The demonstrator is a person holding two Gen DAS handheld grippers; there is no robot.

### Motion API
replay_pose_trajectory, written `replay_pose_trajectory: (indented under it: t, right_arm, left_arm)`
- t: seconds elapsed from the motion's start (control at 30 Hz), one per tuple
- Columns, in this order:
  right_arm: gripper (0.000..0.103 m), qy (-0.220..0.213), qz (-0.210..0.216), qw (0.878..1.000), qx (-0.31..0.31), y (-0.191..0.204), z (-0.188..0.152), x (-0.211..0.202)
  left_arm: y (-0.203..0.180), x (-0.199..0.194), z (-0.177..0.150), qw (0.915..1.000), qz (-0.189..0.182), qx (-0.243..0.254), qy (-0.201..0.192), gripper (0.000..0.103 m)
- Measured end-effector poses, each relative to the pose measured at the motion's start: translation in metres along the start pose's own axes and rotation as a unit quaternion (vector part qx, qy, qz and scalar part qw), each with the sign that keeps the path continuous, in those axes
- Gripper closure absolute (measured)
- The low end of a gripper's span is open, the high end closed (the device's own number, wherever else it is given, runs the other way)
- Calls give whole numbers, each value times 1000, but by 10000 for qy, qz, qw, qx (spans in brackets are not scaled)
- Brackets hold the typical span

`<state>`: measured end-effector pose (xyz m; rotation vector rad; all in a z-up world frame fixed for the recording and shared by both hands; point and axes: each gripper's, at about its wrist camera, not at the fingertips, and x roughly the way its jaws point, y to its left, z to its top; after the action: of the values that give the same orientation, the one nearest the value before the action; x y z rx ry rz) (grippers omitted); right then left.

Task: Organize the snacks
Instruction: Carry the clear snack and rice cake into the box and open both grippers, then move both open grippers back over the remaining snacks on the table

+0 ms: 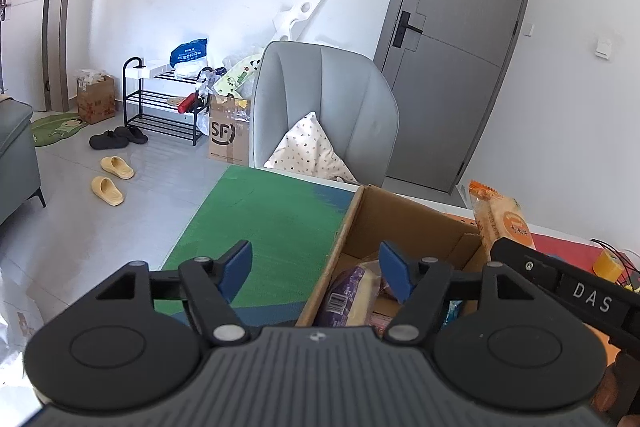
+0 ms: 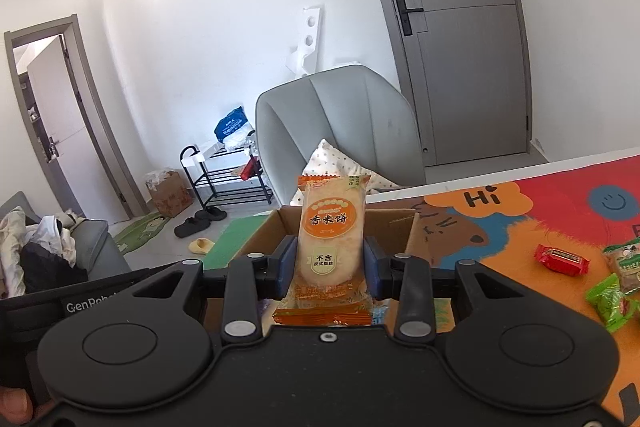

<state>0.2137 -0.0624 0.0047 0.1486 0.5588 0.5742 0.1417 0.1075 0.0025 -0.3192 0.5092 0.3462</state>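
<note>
The rice cracker packet (image 2: pixel 332 247), orange and cream with printed characters, stands upright between the blue pads of the right gripper (image 2: pixel 331 263), which is clenched on its sides just above its lower seal; it hangs over the near part of the cardboard box (image 2: pixel 394 223). In the left wrist view the same packet (image 1: pixel 502 217) shows at the right edge, above the box's far right corner. The left gripper (image 1: pixel 316 273) points downward with its jaws spread and nothing between them; one blue pad sits over the green mat (image 1: pixel 272 227), the other over the open box (image 1: pixel 348 227), the box's left wall running under the gap. Inside the box lies a purple-wrapped snack (image 1: pixel 352 291) with a pale yellow part and a barcode, beside other wrappers too hidden to tell apart. The box sits on a table covered by a colourful mat (image 2: pixel 560 211) with an orange patch reading "Hi" and a smiley face. On that mat, to the right and well apart from the box, lie a red snack packet (image 2: pixel 562 259) and green packets (image 2: pixel 610 297). Beyond the table stands a grey chair (image 1: pixel 332 99) with a patterned cushion (image 1: pixel 310 147), then a grey door (image 1: pixel 460 39), a black shoe rack (image 1: pixel 164 103), and yellow slippers (image 1: pixel 112 179) on the tiled floor.
</note>
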Motion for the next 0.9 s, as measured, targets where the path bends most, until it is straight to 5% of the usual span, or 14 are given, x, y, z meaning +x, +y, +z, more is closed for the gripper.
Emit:
replay_pose_trajectory:
  t: [0.17, 0.47, 0.9]
  right_arm:
    - [39, 85, -79, 9999, 99, 0, -2, 2]
    - [32, 64, -513, 9979, 377, -24, -7, -20]
    - [21, -103, -1060, 9914, 759, -73, -16, -57]
  left_arm:
    - [2, -1, 1, 10000, -11, -56, 4, 30]
    - [-19, -4, -6, 9997, -209, 130, 25, 18]
    - [-66, 1, -20, 9974, -441, 512, 266, 14]
